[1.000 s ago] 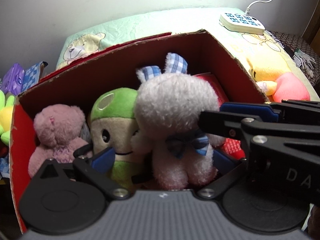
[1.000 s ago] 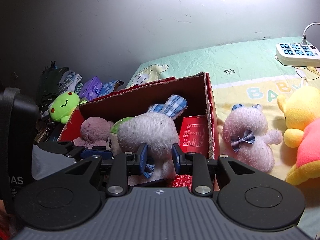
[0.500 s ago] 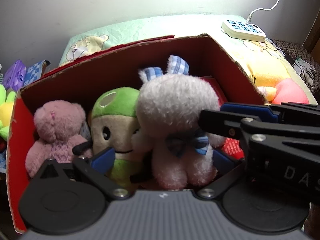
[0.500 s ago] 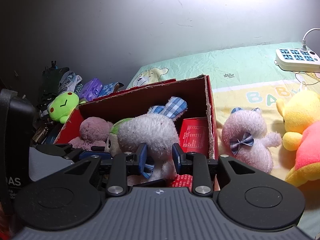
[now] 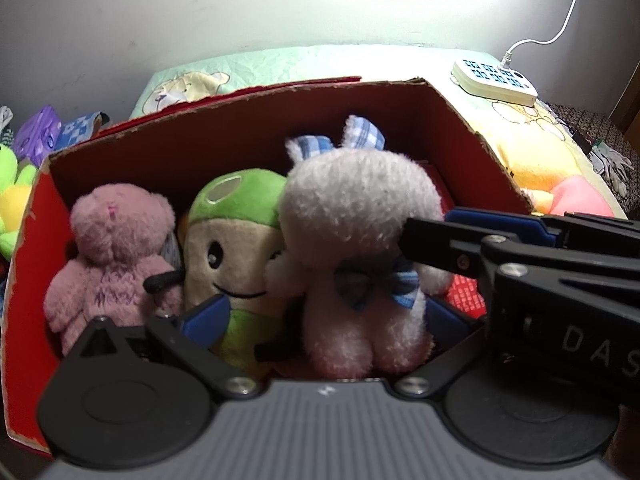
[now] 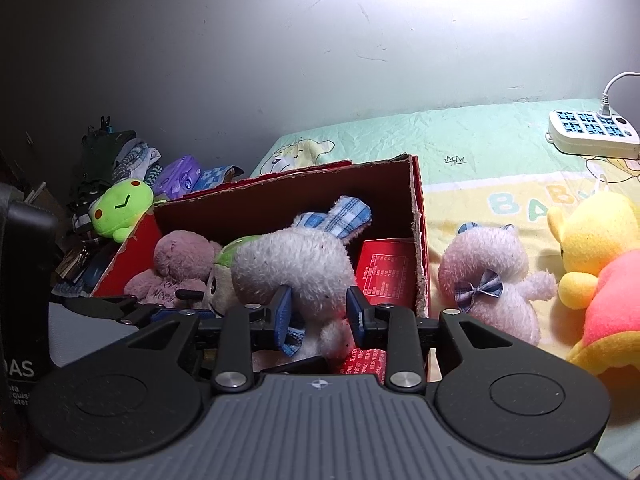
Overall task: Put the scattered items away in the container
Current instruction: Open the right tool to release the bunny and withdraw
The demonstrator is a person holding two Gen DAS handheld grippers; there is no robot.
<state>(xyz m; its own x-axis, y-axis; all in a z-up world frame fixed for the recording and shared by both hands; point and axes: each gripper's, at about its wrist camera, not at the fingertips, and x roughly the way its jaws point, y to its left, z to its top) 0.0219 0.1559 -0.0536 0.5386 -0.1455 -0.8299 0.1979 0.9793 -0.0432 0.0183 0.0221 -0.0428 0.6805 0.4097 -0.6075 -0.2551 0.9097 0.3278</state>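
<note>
The red cardboard box [image 5: 32, 264] [image 6: 418, 240] holds a mauve bear [image 5: 116, 260], a green-capped plush [image 5: 228, 248] and a pale pink bunny [image 5: 352, 216] [image 6: 296, 268] with checked ears. My right gripper [image 6: 320, 312] [image 5: 428, 226] reaches into the box. Its jaws are opening, with the pads still against the bunny's neck. My left gripper [image 5: 326, 312] is open and wide in the box, straddling the bunny and the green plush without pressing on them. A second pink bunny [image 6: 492, 280] and a yellow and pink plush [image 6: 600, 248] lie on the bed to the right of the box.
A white power strip [image 6: 592, 132] with its cord lies at the back right of the bedspread [image 6: 440, 152]. A lime green plush [image 6: 120, 208] and packets [image 6: 180, 172] are piled left of the box. A red carton [image 6: 384, 272] stands inside at its right wall.
The right gripper's jaws have spread slightly around the bunny, which has stayed put in the box. The left wrist view has tilted a little.
</note>
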